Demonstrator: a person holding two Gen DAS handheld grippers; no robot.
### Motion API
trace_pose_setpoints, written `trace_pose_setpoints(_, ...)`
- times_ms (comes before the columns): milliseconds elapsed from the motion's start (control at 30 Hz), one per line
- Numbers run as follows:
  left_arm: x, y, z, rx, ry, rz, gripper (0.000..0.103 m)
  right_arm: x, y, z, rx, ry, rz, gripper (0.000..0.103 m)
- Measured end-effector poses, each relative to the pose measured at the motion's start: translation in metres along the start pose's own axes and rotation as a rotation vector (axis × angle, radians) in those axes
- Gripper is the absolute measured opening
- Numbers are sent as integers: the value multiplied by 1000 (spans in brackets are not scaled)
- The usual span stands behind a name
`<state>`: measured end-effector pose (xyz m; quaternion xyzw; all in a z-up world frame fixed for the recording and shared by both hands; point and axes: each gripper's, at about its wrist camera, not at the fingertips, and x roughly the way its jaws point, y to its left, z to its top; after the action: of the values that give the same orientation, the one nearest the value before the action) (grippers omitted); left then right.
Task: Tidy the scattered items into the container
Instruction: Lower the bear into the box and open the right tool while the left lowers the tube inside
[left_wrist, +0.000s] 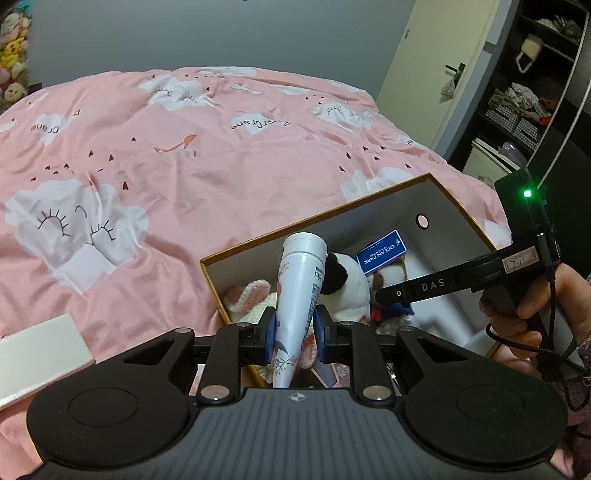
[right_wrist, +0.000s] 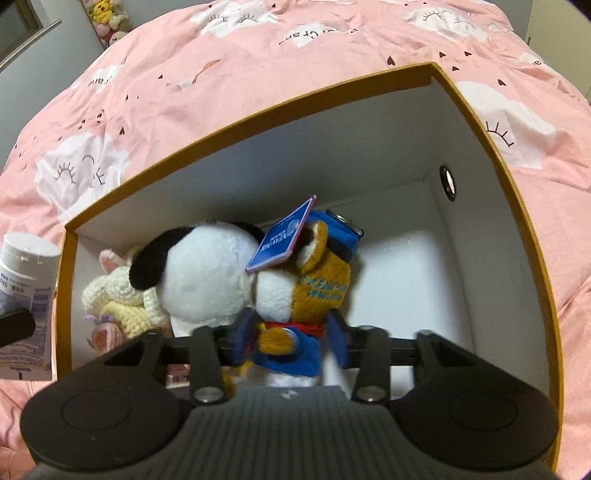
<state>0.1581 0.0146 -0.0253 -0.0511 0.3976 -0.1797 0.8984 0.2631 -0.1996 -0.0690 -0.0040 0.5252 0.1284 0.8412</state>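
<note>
An open cardboard box with white inner walls lies on the pink bed. My left gripper is shut on a white lotion tube, cap up, held over the box's near left corner; the tube also shows at the left edge of the right wrist view. My right gripper is inside the box, shut on a small orange and blue plush toy with a blue tag. A black and white plush and a cream crocheted toy lie in the box beside it.
The pink duvet with cloud prints covers the bed. A flat white box lies at the left by my left gripper. A door and dark shelves stand to the right. Soft toys are piled at the far left.
</note>
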Motion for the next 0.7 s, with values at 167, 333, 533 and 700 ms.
trace_pose_setpoints(167,5,-17,-1,115,6,5,24,-1,5,-6,-24,-7,-17,40)
trace_pose_setpoints(333,13,-42,-2,334,5,31,24,-22,6,-12,-36,-79,-38,41)
trace_pose_setpoints(533,25,-68,-7,552,16,-26,24,-34,0,-14,-28,-131,-54,43)
trace_pose_setpoints(700,41,-80,-9,708,59,-86,24,-39,-7,-19,-11,-135,-61,43)
